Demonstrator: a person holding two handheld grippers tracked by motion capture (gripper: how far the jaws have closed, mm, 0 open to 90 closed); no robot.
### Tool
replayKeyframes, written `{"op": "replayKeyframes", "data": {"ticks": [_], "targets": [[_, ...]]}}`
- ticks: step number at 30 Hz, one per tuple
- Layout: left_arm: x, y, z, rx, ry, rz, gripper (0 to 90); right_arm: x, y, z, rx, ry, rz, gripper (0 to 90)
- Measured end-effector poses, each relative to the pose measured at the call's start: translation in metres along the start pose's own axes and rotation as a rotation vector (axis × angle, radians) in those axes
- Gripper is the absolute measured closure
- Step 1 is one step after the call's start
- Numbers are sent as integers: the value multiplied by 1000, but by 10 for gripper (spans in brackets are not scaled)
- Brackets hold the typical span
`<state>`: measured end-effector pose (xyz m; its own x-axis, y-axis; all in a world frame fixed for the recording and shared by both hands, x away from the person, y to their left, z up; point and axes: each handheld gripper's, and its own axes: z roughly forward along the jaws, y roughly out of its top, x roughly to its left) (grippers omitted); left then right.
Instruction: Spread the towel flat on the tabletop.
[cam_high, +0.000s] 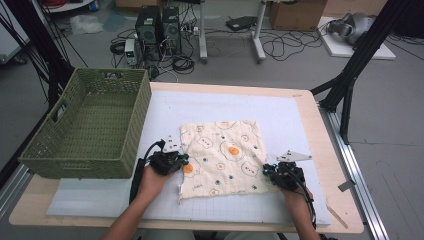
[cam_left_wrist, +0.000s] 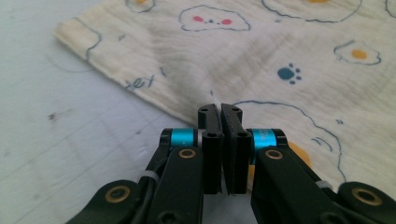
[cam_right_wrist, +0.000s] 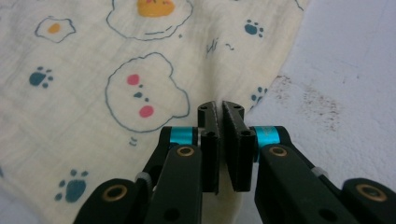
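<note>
**Both grippers pinch the near edges of the printed cloth**

From the high view, a cream cloth (cam_high: 223, 156) printed with fried eggs, bears and paw marks lies spread on the white mat (cam_high: 295, 120) that covers the wooden table (cam_high: 327, 145). It sits toward the near middle of the mat, a little skewed. The left gripper (cam_high: 183, 161) is at the cloth's left edge, near its front corner, held in the person's left hand (cam_high: 150, 181). The right gripper (cam_high: 267, 171) is at the cloth's right edge, also near the front, in the right hand (cam_high: 295, 192). A green woven basket (cam_high: 75, 150) stands on the left part of the table, just beside the mat's left side and well apart from the cloth's far edge. The floor beyond the table carries cables and computer boxes (cam_high: 159, 27).

In the left gripper view, the left gripper (cam_left_wrist: 220, 108) has its jaws pressed together, with the edge of the cloth (cam_left_wrist: 261, 56) caught between them. The hem runs diagonally away to the upper left, over the white mat (cam_left_wrist: 60, 130).

In the right gripper view, the right gripper (cam_right_wrist: 220, 105) likewise has its jaws pressed together on the cloth (cam_right_wrist: 93, 70), where a small fold of fabric rises between the tips. The cloth's edge slants off to the upper right, and the speckled white mat (cam_right_wrist: 345, 79) lies beside it.
</note>
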<state>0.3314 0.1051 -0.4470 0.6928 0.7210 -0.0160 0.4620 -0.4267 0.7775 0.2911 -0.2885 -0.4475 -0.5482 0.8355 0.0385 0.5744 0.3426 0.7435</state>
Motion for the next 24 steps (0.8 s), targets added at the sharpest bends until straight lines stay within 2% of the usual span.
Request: {"op": "replayKeyframes", "data": {"ticks": [1,3,6,8,9,10,11,12,13,15,16,17,19,20,23,24], "targets": [[4,0,-2,7,11,3,868,3,0,-1,11,-1,-10,860],[14,-3,-8,14,11,-34,867,8,1,-3,24,10,-24,865],[18,-6,-13,39,3,-30,866,20,0,-7,51,36,-52,865],[18,-6,-16,50,-1,-18,865,33,-2,-12,71,54,-84,864],[18,-6,-16,50,-1,-18,863,33,-2,-12,71,54,-84,864],[19,-6,-18,50,-8,-22,856,41,-5,-18,87,58,-105,860],[20,-4,-22,29,-30,-52,827,42,-6,-21,93,53,-113,846],[21,-2,-23,16,-34,-71,755,41,-5,-23,88,41,-124,811],[22,0,-23,-4,-39,-85,687,39,-4,-24,79,33,-112,759],[24,6,-22,-30,-36,-108,619,33,-1,-24,47,36,-96,690],[24,6,-22,-30,-36,-108,565,27,4,-23,11,28,-90,657],[28,12,-19,-57,-17,-130,534,23,8,-22,-5,21,-94,640],[34,16,-15,-118,4,-150,512,16,17,-16,-34,2,-93,608],[37,18,-12,-135,32,-158,503,12,21,-14,-49,-10,-86,588],[44,24,-1,-186,18,-217,452,2,30,-7,-86,-24,-40,559],[45,25,3,-199,23,-212,447,-1,32,-6,-93,-29,-36,558]]}}
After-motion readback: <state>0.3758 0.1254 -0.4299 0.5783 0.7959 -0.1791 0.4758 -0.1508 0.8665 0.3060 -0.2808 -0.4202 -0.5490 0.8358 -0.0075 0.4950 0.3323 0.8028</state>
